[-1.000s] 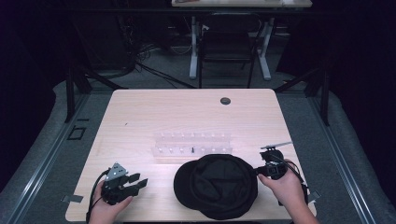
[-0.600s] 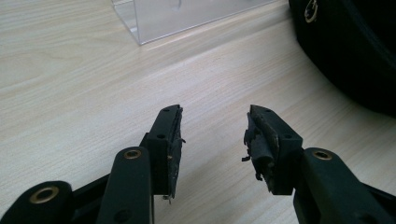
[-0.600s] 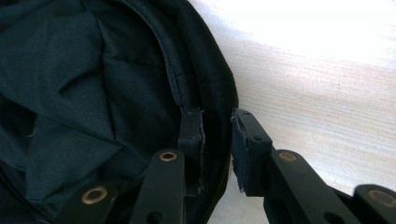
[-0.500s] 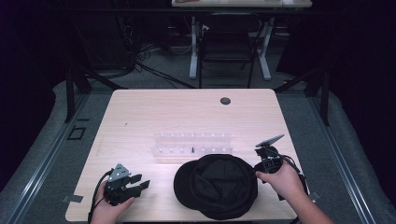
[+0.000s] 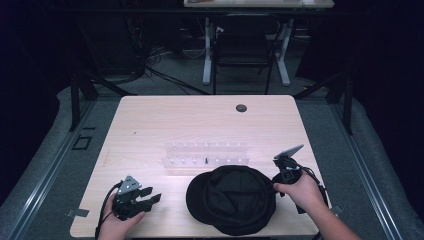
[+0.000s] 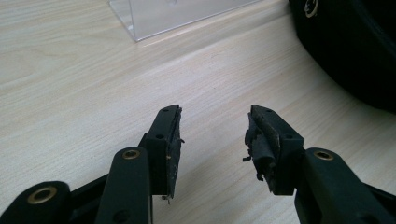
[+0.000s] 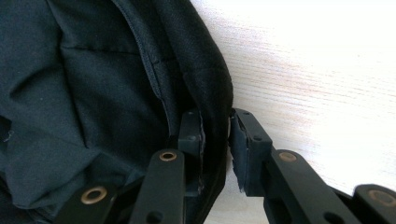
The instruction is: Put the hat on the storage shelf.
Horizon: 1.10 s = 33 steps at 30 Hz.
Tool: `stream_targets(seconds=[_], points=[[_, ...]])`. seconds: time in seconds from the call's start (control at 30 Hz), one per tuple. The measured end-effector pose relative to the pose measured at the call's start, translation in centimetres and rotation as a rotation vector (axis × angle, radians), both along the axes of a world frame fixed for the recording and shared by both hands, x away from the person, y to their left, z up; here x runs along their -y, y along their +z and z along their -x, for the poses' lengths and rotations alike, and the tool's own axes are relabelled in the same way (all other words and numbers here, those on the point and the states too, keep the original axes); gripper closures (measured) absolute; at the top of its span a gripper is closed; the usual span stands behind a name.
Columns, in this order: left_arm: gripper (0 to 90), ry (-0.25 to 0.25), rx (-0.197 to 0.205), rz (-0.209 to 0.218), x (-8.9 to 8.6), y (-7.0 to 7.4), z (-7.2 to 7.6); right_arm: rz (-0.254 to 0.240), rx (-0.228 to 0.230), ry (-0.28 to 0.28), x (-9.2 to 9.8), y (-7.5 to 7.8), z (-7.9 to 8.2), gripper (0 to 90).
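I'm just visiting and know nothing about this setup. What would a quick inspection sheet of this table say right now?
Surface: light wooden table, with a dark round hole near the far edge.
Job's things: black cap at the near edge; clear plastic rack just behind it.
Clutter: nothing seen.
Grippers: left gripper open over bare wood, holding nothing; right gripper has its jaws either side of the cap's edge, pinching the fabric.
Cables: one trails from each gripper; more lie on the floor beyond the table.
Surroundings: dark room, a chair and a desk frame behind.

A matt black cloth cap point(image 5: 235, 199) lies on the pale wood-grain table point(image 5: 150, 125).
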<state>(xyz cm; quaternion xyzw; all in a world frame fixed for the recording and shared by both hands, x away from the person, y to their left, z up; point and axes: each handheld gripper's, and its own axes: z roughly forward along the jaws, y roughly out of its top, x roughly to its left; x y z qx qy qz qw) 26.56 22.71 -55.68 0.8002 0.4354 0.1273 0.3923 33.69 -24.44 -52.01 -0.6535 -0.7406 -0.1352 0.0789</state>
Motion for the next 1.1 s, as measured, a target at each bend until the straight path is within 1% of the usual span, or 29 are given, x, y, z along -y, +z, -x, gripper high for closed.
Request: stream_targets(seconds=[0.03,0.07,0.1,0.13,0.2,0.23,0.27,0.3,0.33,0.37,0.4,0.43,0.47,0.53,0.57,0.6,0.67,0.7,0.73,0.77,0.83,0.9,0.93,0.97,1.0,1.03,1.07,1.1], points=[[54.2,0.001,-0.001,0.001,0.0,0.0,0.0,-0.010,-0.012,-0.010,0.1,-0.1,-0.1,74.1],[54.2,0.001,-0.002,0.001,0.0,0.0,0.0,-0.010,-0.012,-0.010,0.1,-0.1,-0.1,74.1],[54.2,0.001,-0.003,-0.002,0.0,0.0,0.0,-0.006,-0.018,0.006,0.3,-0.2,-0.2,74.1],[54.2,0.000,-0.002,-0.001,0.0,-0.1,0.0,-0.033,0.002,-0.031,0.2,-0.5,-0.1,74.2],[54.2,0.000,-0.002,-0.002,0.0,-0.1,0.0,-0.032,-0.025,-0.013,0.5,-0.5,-0.3,74.8],[54.2,0.000,-0.002,-0.003,0.0,-0.1,0.0,-0.046,-0.023,-0.035,0.5,-0.8,-0.3,75.6],[54.2,-0.002,-0.002,-0.004,0.0,-0.1,0.0,-0.046,-0.023,-0.035,0.5,-0.8,-0.3,75.6],[54.1,-0.001,-0.004,-0.003,0.0,-0.1,0.0,-0.058,-0.045,-0.035,0.8,-0.8,-0.4,77.8],[54.1,-0.001,-0.005,-0.003,0.0,-0.1,0.0,-0.058,-0.045,-0.035,0.8,-0.8,-0.4,77.8],[54.1,-0.001,-0.005,-0.003,0.1,-0.1,0.0,-0.068,-0.055,-0.022,0.9,-0.8,-0.4,78.8],[54.1,0.000,-0.007,-0.001,0.1,-0.2,0.0,-0.078,-0.056,-0.038,0.8,-0.8,-0.5,79.9],[54.1,-0.001,-0.007,-0.004,0.1,-0.2,-0.1,-0.084,-0.062,-0.032,0.8,-0.8,-0.5,81.9],[54.1,-0.002,-0.007,-0.002,0.1,-0.2,-0.1,-0.084,-0.062,-0.032,0.8,-0.8,-0.5,81.9],[54.1,-0.001,-0.009,-0.003,0.1,-0.2,-0.1,-0.081,-0.071,-0.021,0.9,-0.7,-0.5,83.4],[54.1,0.000,-0.009,-0.003,0.0,-0.2,-0.1,-0.096,-0.066,-0.038,0.8,-0.6,-0.4,84.6],[54.1,-0.001,-0.009,-0.001,0.0,-0.2,-0.1,-0.096,-0.066,-0.038,0.8,-0.6,-0.4,84.6],[54.1,-0.002,-0.015,-0.003,0.0,-0.2,-0.1,-0.120,-0.069,-0.042,1.0,-0.6,-0.4,85.6],[54.1,0.000,-0.013,-0.004,-0.1,-0.2,-0.1,-0.138,-0.080,-0.037,1.2,-0.3,-0.4,86.3],[54.1,0.000,-0.013,-0.004,-0.1,-0.2,-0.1,-0.138,-0.080,-0.037,1.2,-0.3,-0.4,86.3],[54.1,0.002,-0.014,-0.001,-0.1,-0.2,-0.1,-0.139,-0.085,-0.024,1.4,-0.2,-0.4,86.4],[54.1,0.012,-0.009,-0.004,-0.1,-0.2,-0.1,-0.167,-0.073,-0.044,1.5,0.0,-0.2,86.6],[54.1,0.010,-0.013,-0.004,-0.1,-0.2,-0.1,-0.180,-0.075,-0.051,1.7,0.2,-0.1,86.7],[54.1,0.003,-0.019,-0.001,-0.2,-0.2,-0.2,-0.198,-0.087,-0.039,1.9,0.5,-0.2,86.8],[54.1,0.005,-0.019,0.003,-0.1,-0.2,-0.2,-0.219,-0.076,-0.064,1.8,0.5,-0.1,86.8],[54.1,0.004,-0.020,0.004,-0.1,-0.2,-0.2,-0.221,-0.080,-0.047,2.1,0.7,-0.1,86.8],[54.1,0.003,-0.022,0.004,-0.2,-0.2,-0.2,-0.224,-0.078,-0.061,2.0,0.8,-0.1,86.8],[54.1,0.004,-0.021,0.005,-0.2,-0.3,-0.2,-0.231,-0.080,-0.053,2.1,0.9,-0.1,86.9],[54.1,0.004,-0.022,0.006,-0.2,-0.3,-0.2,-0.241,-0.071,-0.062,2.1,1.1,0.1,87.0]])
